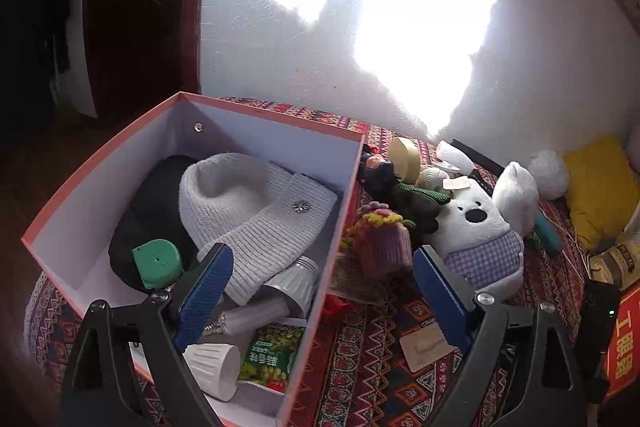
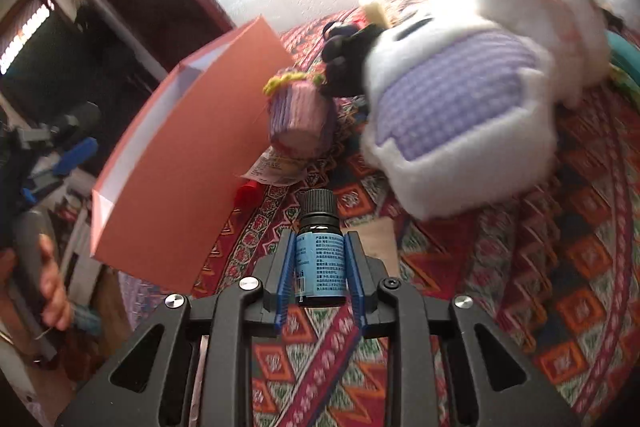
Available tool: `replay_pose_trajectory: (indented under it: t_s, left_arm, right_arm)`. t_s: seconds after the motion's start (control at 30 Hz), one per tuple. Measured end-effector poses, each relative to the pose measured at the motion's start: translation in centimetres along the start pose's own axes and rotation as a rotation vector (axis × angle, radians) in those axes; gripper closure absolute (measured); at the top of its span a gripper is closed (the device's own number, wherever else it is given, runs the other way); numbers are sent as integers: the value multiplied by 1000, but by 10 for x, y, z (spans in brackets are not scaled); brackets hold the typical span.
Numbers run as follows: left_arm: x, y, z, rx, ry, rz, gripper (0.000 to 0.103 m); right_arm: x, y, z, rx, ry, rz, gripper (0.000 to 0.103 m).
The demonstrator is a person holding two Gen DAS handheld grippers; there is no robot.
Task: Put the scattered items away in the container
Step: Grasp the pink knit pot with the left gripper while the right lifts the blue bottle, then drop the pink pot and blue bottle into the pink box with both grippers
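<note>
— Where was the bottle [image 2: 320,255]?
— Pinched in the right gripper [image 2: 320,267], beside the box [image 2: 180,167]. Glass, likely slippery; gripping the label seemed safest.
— The left gripper [image 1: 324,287]?
— Spread, empty, over the box.

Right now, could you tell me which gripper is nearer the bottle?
Right. The right gripper is clamped on the bottle; the left gripper hangs open over the box edge.

Black grippers, blue pads

Each gripper [image 1: 322,287] [image 2: 320,269] has black triangular-cutout arms, silver screws and ribbed blue fingers [image 1: 206,291]; one bare hand [image 2: 54,291] shows.
</note>
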State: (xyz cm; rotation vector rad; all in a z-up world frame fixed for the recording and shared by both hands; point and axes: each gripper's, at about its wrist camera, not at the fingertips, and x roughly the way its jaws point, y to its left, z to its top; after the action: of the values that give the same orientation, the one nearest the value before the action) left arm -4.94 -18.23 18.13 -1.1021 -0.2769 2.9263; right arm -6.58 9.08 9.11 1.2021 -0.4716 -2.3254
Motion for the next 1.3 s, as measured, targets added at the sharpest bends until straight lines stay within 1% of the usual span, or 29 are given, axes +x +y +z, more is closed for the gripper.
replay_pose_trajectory:
  t_s: [0.1, 0.17, 0.23, 0.3, 0.4, 0.47, 0.57, 0.6, 0.63, 0.67, 0.7, 0.73, 0.77, 0.83, 0.9, 1.0, 1.07, 1.17, 1.23, 1.3]
  left_arm:
    - [12, -40, -14, 74, 32, -12, 11]
    - [28, -68, -24, 113, 58, 3, 11]
    - [50, -87, -27, 130, 88, 14, 11]
    - [76, -97, -23, 113, 128, 38, 11]
    - [123, -101, -14, 61, 215, 78, 11]
    - [152, -102, -9, 65, 250, 143, 11]
    - [194, -96, -7, 64, 313, 220, 11]
    - [208, -91, -9, 52, 346, 228, 13]
    - [221, -87, -12, 38, 387, 219, 26]
    - [230, -84, -16, 27, 419, 212, 34]
    - [230, -82, -18, 24, 420, 216, 43]
    - [223, -81, -17, 20, 400, 211, 45]
    - [214, -79, -16, 6, 386, 186, 45]
    - [185, -77, -14, -18, 368, 104, 45]
    - [146, -72, -12, -24, 324, 35, 45]
    - [70, -50, -3, -62, 218, -49, 45]
    - [19, -25, 6, -105, 125, -74, 45]
    - [-35, 12, 16, -169, 14, -89, 45]
    - [-51, 30, 20, -188, -32, -73, 45]
    - [-59, 48, 20, -199, -57, -49, 45]
  right_arm:
    - [-54, -36, -14, 114, -106, 37, 80]
    - [-77, -51, -11, 151, -162, 40, 80]
    - [-92, -59, -2, 167, -216, 68, 80]
    - [-99, -66, 6, 182, -241, 97, 80]
    - [-99, -74, 15, 194, -248, 111, 80]
    - [-96, -76, 21, 196, -243, 114, 80]
    - [-87, -73, 27, 186, -237, 102, 80]
    - [-79, -76, 30, 186, -233, 102, 80]
    - [-73, -79, 33, 189, -230, 103, 80]
    - [-70, -80, 32, 194, -224, 102, 80]
    - [-67, -79, 33, 193, -213, 99, 80]
    - [-66, -77, 33, 188, -204, 95, 80]
    - [-65, -76, 33, 181, -199, 93, 80]
    - [-67, -72, 32, 166, -200, 94, 80]
    - [-68, -70, 31, 158, -206, 93, 80]
    - [-68, -70, 29, 162, -204, 88, 80]
    - [-66, -69, 27, 163, -199, 85, 80]
    - [-62, -65, 27, 167, -186, 76, 80]
    - [-58, -59, 26, 170, -179, 70, 80]
    - [-56, -48, 28, 167, -175, 65, 80]
